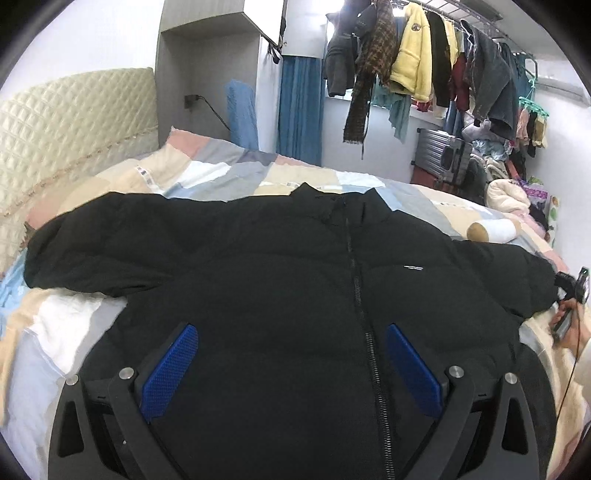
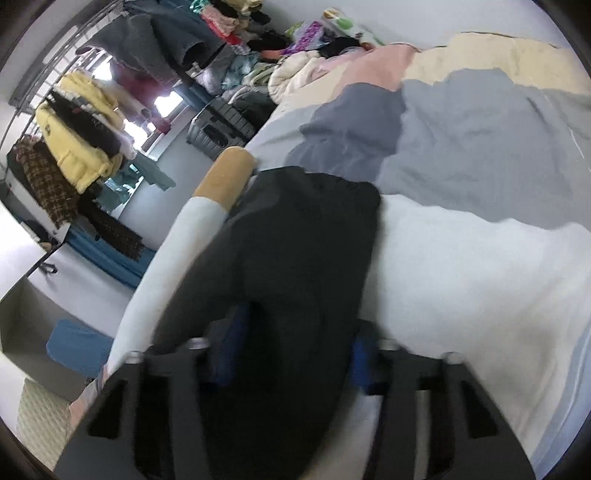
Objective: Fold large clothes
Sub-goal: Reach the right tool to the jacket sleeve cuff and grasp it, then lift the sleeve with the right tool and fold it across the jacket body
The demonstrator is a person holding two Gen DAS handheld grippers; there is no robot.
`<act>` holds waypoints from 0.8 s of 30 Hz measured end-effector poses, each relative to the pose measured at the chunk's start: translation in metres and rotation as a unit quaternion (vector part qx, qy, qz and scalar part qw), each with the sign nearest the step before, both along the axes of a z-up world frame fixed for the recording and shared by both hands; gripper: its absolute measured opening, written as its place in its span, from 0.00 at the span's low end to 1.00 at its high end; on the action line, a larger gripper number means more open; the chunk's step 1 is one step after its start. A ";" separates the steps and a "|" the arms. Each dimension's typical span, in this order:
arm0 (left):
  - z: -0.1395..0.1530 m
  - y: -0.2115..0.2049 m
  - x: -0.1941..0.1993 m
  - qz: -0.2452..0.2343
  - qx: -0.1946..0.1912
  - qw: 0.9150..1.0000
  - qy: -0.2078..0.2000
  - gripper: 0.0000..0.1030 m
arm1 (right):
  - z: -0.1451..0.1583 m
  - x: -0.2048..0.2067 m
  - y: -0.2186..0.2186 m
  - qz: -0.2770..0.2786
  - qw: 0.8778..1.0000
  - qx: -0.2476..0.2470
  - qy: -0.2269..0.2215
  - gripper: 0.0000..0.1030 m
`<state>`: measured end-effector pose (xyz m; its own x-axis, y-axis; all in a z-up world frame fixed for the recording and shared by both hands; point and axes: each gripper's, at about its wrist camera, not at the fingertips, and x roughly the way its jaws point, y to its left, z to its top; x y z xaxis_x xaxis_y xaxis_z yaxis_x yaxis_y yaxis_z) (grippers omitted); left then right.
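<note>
Left hand-held gripper point(image 1: 291, 354) hangs spread over the black jacket's point(image 1: 280, 258) hem.

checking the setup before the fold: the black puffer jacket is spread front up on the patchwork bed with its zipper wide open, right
Not quite. The black puffer jacket does lie spread front up on the patchwork bed, but its zipper is closed, not open: the left wrist view shows it running shut from the hem up to the collar. The rest stands.

even indoor light, window point(image 1: 354, 7) glare blown out; right wrist view motion-blurred; fisheye-bent edges.
</note>
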<state>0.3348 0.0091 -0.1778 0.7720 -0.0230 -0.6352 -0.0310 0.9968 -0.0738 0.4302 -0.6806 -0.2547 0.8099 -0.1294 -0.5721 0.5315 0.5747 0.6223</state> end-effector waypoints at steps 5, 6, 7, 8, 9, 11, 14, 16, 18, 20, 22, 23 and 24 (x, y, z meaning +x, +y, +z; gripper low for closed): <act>0.009 0.008 -0.011 0.013 -0.006 1.000 -0.020 1.00 | 0.036 -0.004 0.012 0.006 0.999 -0.039 -0.004 0.04; 0.011 0.011 -0.014 0.014 -0.010 1.000 -0.020 1.00 | 0.046 -0.010 0.013 0.005 0.999 -0.046 -0.008 0.03; 0.013 0.013 -0.017 0.015 -0.014 1.000 -0.018 1.00 | 0.054 -0.013 0.013 0.002 0.999 -0.051 -0.010 0.03; 0.015 0.016 -0.019 0.015 -0.019 1.000 -0.017 1.00 | 0.065 -0.018 0.013 -0.001 0.998 -0.057 -0.012 0.02; 0.015 0.019 -0.022 0.015 -0.021 1.000 -0.015 1.00 | 0.074 -0.023 0.012 -0.002 0.998 -0.062 -0.015 0.02; 0.017 0.025 -0.027 0.022 -0.016 1.000 -0.009 1.00 | 0.096 -0.037 0.014 -0.003 0.997 -0.076 -0.022 0.02; 0.018 0.035 -0.035 0.031 -0.015 0.999 -0.002 1.00 | 0.125 -0.049 0.018 -0.002 0.995 -0.090 -0.032 0.02; 0.019 0.041 -0.040 0.034 -0.020 0.999 0.006 1.00 | 0.147 -0.058 0.027 0.003 0.994 -0.102 -0.042 0.02; 0.022 0.045 -0.047 0.029 -0.025 0.999 0.011 1.00 | 0.171 -0.060 0.041 0.015 0.991 -0.127 -0.045 0.02; 0.026 0.047 -0.053 0.031 -0.018 0.999 0.010 1.00 | 0.196 -0.060 0.058 0.030 0.986 -0.159 -0.045 0.02; 0.032 0.049 -0.060 0.032 -0.009 0.999 0.000 1.00 | 0.221 -0.062 0.078 0.043 0.982 -0.176 -0.053 0.02; 0.035 0.051 -0.064 0.037 -0.005 0.999 -0.007 1.00 | 0.232 -0.063 0.087 0.050 0.981 -0.180 -0.055 0.02; 0.037 0.053 -0.069 0.042 -0.005 0.999 -0.012 1.00 | 0.244 -0.064 0.096 0.057 0.979 -0.186 -0.061 0.02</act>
<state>0.2657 0.0618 -0.1406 0.7863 0.0354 -0.6168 -0.1116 0.9901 -0.0855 0.3667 -0.5841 -0.0110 0.8904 -0.2150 -0.4012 0.3854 0.8251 0.4132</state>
